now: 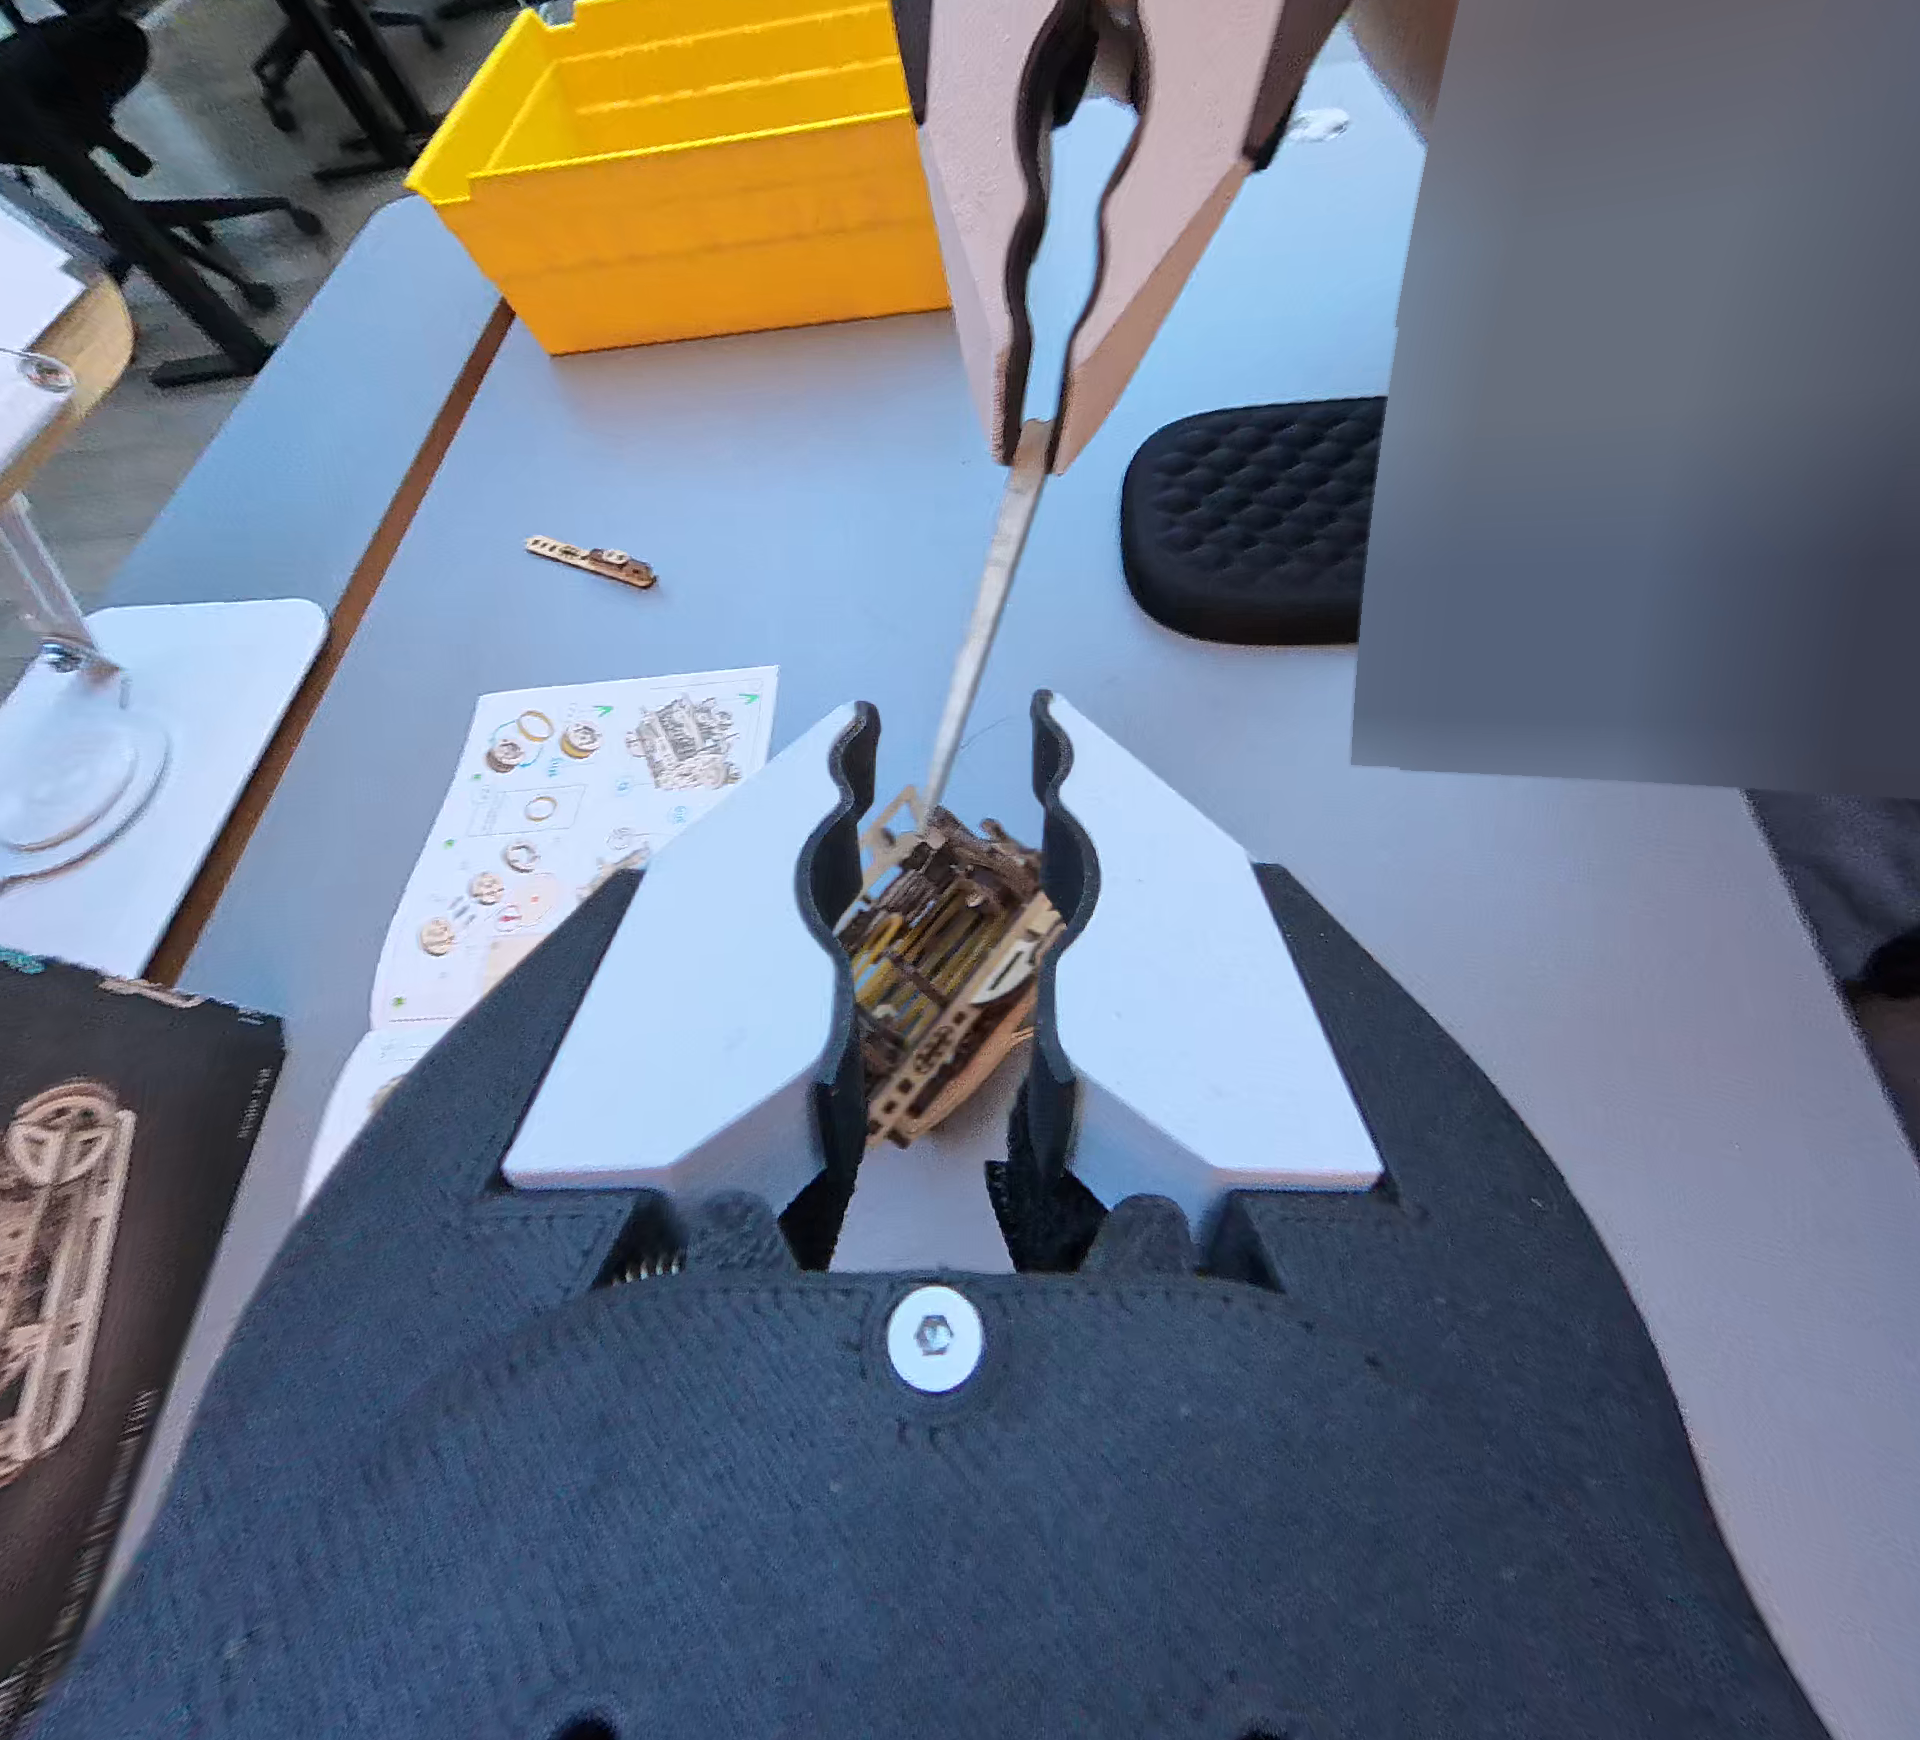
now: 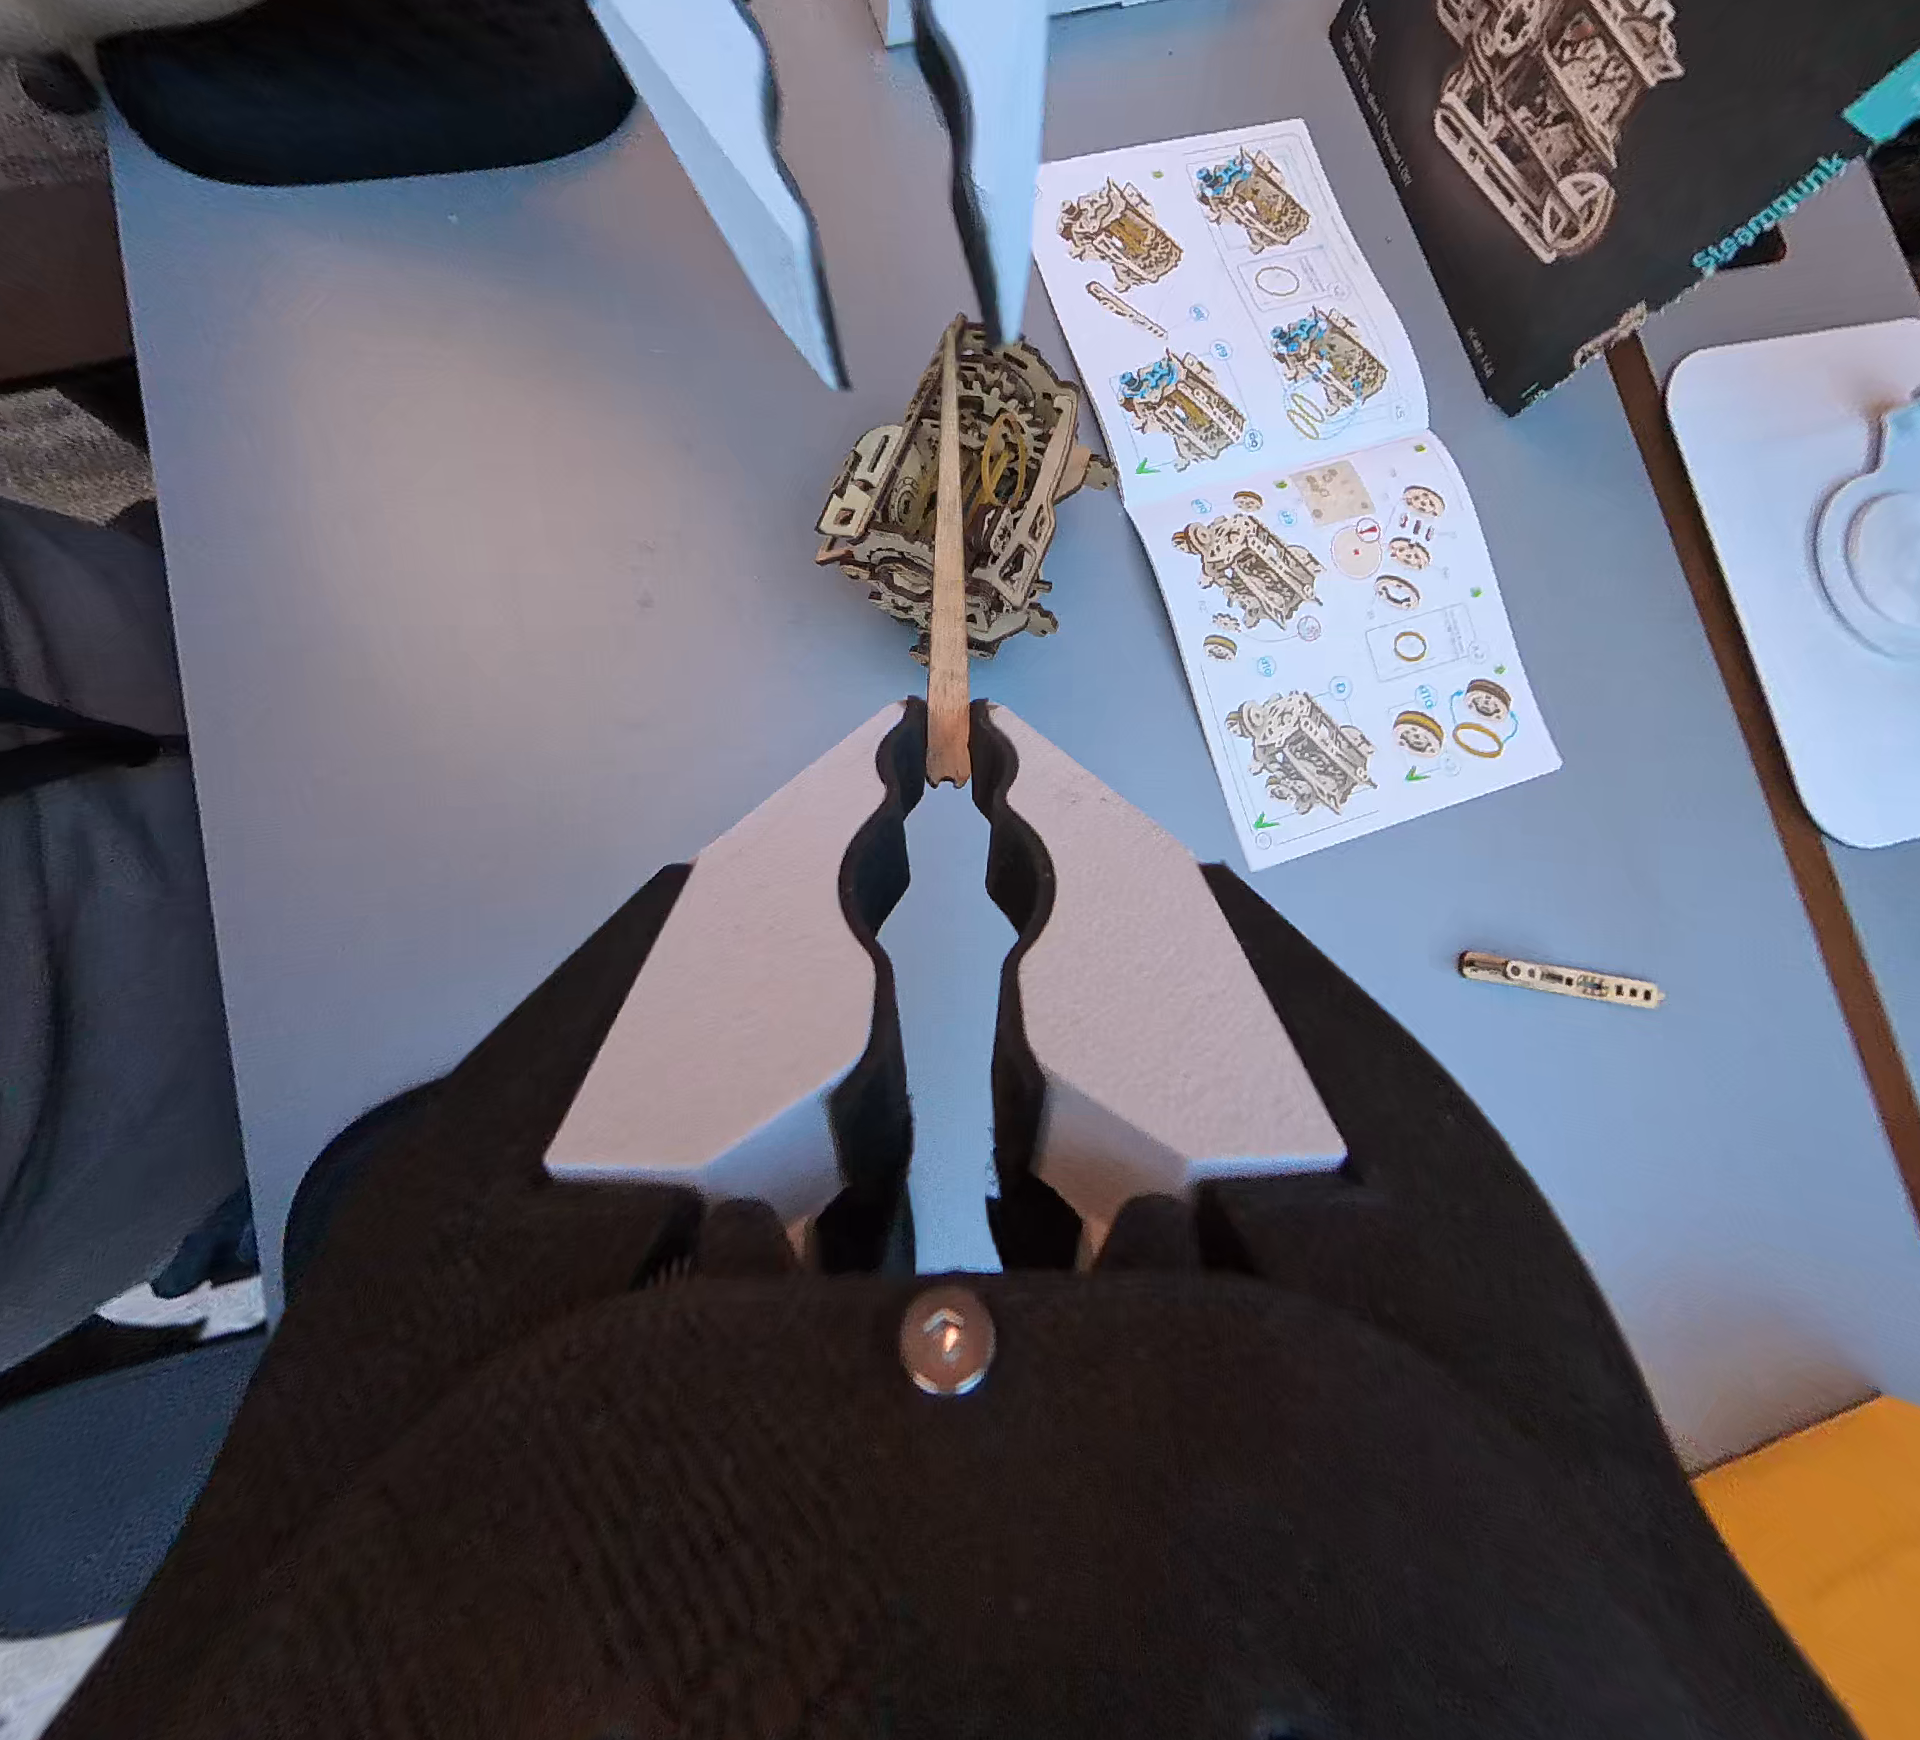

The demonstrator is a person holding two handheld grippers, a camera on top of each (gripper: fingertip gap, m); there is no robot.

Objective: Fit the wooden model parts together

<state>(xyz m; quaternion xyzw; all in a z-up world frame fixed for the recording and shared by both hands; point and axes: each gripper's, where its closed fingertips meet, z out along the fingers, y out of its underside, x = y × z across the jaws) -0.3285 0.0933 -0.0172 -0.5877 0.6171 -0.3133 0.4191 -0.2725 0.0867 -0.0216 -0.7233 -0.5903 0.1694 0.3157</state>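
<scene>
Right gripper pinches the near end of a long thin wooden strip, whose far tip reaches the top of the wooden model standing on the grey table beside the open instruction sheet. Left gripper, jaws part-open, straddles the model, though whether its pads actually grip cannot be told. Seating the strip likely calls for steadying the model firmly, keeping the strip in line with its slot, and pressing gently, since so slender a piece could bend or snap. A spare wooden piece lies well apart.
</scene>
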